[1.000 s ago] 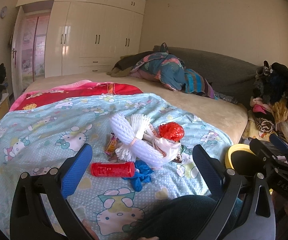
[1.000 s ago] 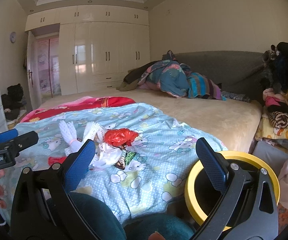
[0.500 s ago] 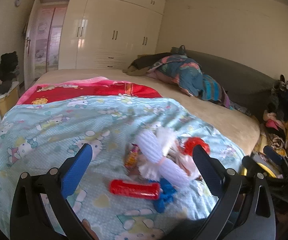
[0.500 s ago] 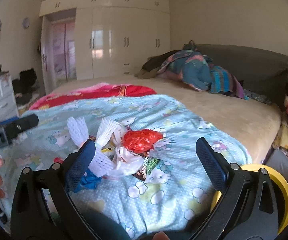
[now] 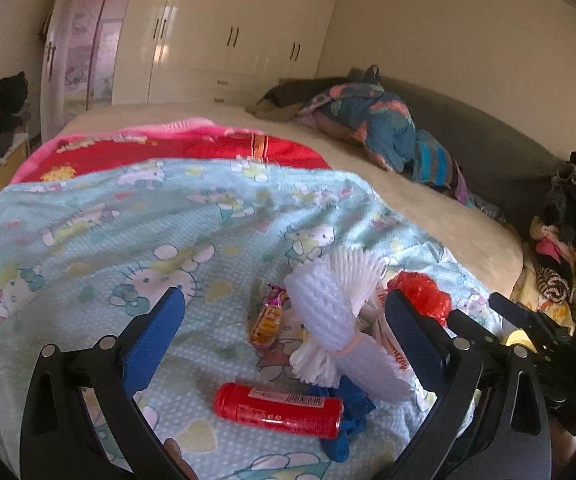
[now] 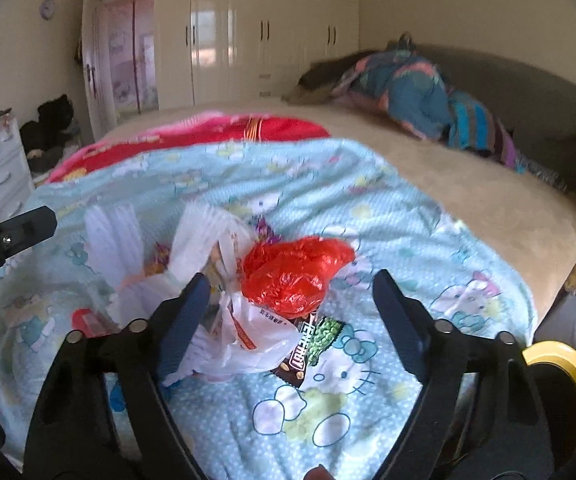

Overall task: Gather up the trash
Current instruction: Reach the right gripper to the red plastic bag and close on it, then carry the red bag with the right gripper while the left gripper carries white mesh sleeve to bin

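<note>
You are bringing the right gripper (image 6: 288, 312) over the red plastic bag (image 6: 294, 276) at centre frame on the blue blanket (image 6: 408, 216), jaws just narrowing but gripping nothing; centre both pads on the crumple before clenching, clear of the white bag (image 6: 255, 340). The left gripper (image 5: 283, 332) is hanging released, empty. Only the left view is showing the red tube (image 5: 279, 410) lower centre; only the right, the yellow-rimmed bin (image 6: 568, 376) lower right.
</note>
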A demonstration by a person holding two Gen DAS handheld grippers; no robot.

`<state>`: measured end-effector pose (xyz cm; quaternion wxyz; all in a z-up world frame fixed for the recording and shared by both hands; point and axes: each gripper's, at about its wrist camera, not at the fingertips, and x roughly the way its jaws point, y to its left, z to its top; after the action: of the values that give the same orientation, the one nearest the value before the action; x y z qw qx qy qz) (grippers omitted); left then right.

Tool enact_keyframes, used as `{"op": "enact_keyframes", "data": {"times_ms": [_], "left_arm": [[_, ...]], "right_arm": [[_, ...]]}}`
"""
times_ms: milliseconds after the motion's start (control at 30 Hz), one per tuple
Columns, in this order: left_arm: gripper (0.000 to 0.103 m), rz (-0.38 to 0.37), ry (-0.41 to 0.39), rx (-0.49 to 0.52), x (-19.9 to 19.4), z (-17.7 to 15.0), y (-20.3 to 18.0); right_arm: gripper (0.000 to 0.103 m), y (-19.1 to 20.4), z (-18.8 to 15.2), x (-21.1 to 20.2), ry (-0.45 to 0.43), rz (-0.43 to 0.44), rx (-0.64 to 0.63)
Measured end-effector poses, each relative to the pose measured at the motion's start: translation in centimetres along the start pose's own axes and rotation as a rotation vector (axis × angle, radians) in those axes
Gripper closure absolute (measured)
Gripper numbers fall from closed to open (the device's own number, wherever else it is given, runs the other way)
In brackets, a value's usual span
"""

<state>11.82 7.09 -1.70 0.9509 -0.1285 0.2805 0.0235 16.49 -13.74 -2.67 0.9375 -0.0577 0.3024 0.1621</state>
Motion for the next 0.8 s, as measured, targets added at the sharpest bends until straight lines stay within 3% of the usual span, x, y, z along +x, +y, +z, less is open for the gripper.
{"op": "enact_keyframes", "data": {"times_ms": [67, 167, 233, 300, 333, 367, 467, 567, 800], "left_arm": [[0.006, -0.028, 0.017, -0.017, 0.8, 0.0, 0.2], [0.007, -0.059, 0.052, -0.047, 2.4, 0.1, 0.4], [0.008, -0.09, 0.066, -0.069, 3.2, 0.1, 0.5], [0.021, -0.114, 0.081, -0.089, 4.0, 0.1, 0.6], [0.033, -0.119, 0.09, -0.093, 4.3, 0.0, 0.5], [0.046, -0.127, 0.099, -0.099, 4.6, 0.0, 0.5], [0.071, -0.151, 0.104, -0.105, 4.8, -0.1, 0.2], [0.08, -0.184, 0.092, -0.088, 4.4, 0.0, -0.6], [0.085, -0.229, -0.018, -0.051, 1.4, 1.7, -2.9]], "right_arm": [[0.037, 0.1, 0.0, 0.9, 0.022, 0.004, -0.007], [0.053, 0.0, 0.1, 2.6, 0.079, 0.025, 0.0], [0.07, -0.2, 0.0, 3.4, 0.102, 0.044, 0.019], [0.083, -0.4, -0.1, 3.8, 0.109, 0.063, 0.037], [0.087, -0.5, -0.2, 3.8, 0.106, 0.078, 0.048], [0.088, -0.6, -0.2, 3.8, 0.101, 0.088, 0.057], [0.092, -1.1, -0.1, 3.3, 0.071, 0.108, 0.084], [0.093, -1.5, 0.2, 2.5, 0.033, 0.117, 0.101], [0.094, -3.4, 1.3, -0.3, -0.059, 0.118, 0.139]]}}
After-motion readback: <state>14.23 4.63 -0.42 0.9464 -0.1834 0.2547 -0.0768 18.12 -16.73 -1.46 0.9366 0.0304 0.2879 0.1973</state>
